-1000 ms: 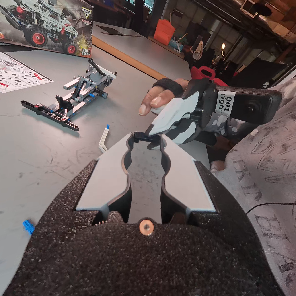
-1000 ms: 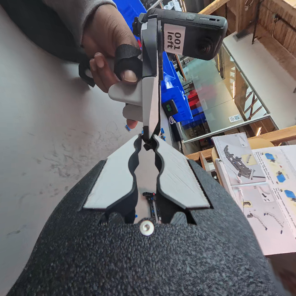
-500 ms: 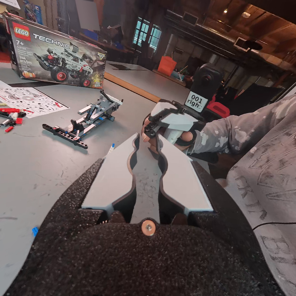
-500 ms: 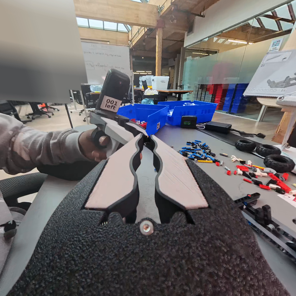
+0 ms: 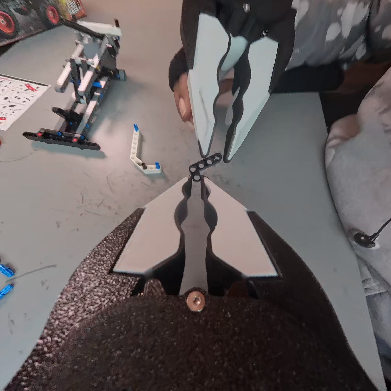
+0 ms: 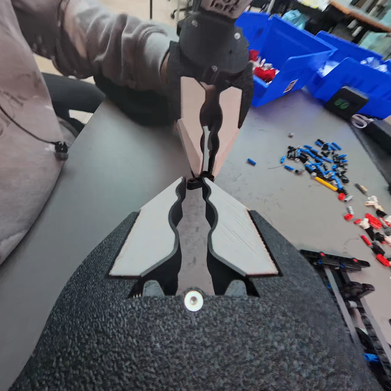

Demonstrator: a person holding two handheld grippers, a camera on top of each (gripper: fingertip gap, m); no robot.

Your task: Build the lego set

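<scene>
— What have the jaws got?

— My left gripper (image 5: 196, 177) is pinched on the short leg of a black L-beam (image 5: 204, 167), tips nearly together. The right gripper (image 5: 213, 157) comes in from above, and its fingers bracket the far end of the long leg. In the right wrist view the beam (image 6: 195, 182) sits right at those tips (image 6: 193, 179), with the left gripper (image 6: 202, 169) coming down from beyond. I think the right is clamped on it too, but the blur there leaves me unsure — I can't tell.

— Is the beam on the table?

— It's held over the grey table (image 5: 275, 169), between the two grippers; whether it clears the surface I can't say.

— And around it?

— Just to the left lies a white angled beam (image 5: 140, 152) with blue pins. Farther off is the partly built chassis (image 5: 80, 91), a long black beam across its near end, and beyond it the box (image 5: 31, 19) and a sheet (image 5: 14, 97). From the right wrist I see loose parts (image 6: 317, 163) — blue, black, red — scattered well apart from the tips, and blue bins (image 6: 296, 63) behind.
</scene>
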